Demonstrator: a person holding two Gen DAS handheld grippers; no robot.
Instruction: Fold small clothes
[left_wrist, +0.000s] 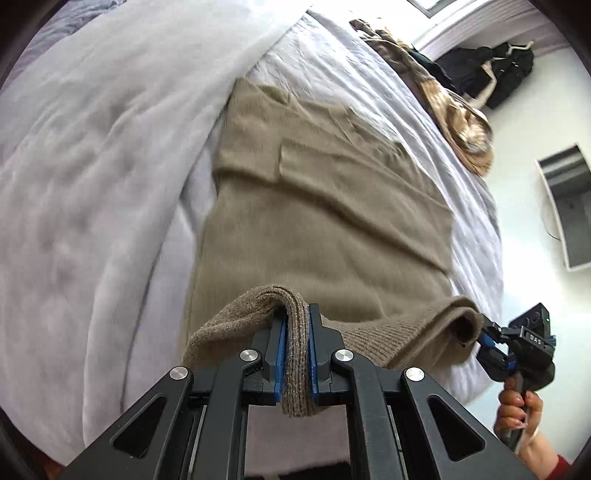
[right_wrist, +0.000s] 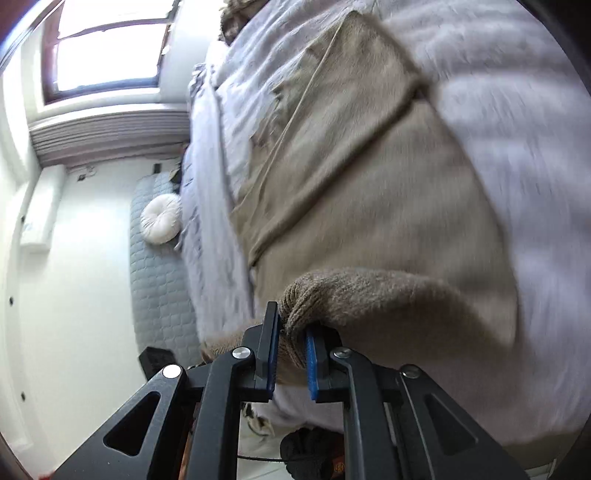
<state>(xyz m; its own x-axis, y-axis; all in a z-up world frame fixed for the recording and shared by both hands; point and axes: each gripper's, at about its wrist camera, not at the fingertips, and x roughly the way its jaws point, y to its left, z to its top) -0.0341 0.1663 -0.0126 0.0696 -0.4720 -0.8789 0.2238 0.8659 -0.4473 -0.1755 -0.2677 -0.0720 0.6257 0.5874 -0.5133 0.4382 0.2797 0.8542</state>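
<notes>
- Two claws, each clenched on the ribbed hem of one tan knit sweater (left_wrist: 317, 206).
- Left claw (left_wrist: 295, 354): blue pads pinching a bunched fold of the hem, a tail of knit hanging down between the black fingers.
- Sweater spread flat across the bed (left_wrist: 92, 192), collar end far from the camera, near hem lifted off the sheet between both grips.
- Pale lilac duvet heaped along the left of the garment in the left wrist view; wrinkled sheet along its right.
- Brown patterned garment (left_wrist: 461, 122) draped at the bed's far right edge, well apart from the sweater.
- Dark bag (left_wrist: 491, 70) on the white floor beyond the bed.
- Right claw (left_wrist: 484, 338) at the hem's other corner, handle gripped by a hand (left_wrist: 517, 406) with a red sleeve at the wrist.
- Right wrist view, from the left: bright window (right_wrist: 107, 48), quilted grey mat (right_wrist: 159, 258) with a round white cushion (right_wrist: 160, 223) on it, then the bed's edge.
- Right claw (right_wrist: 291, 354) closed on a rolled corner of the hem, knit bulging above the blue pads.
- Much of that view smeared with blur.
</notes>
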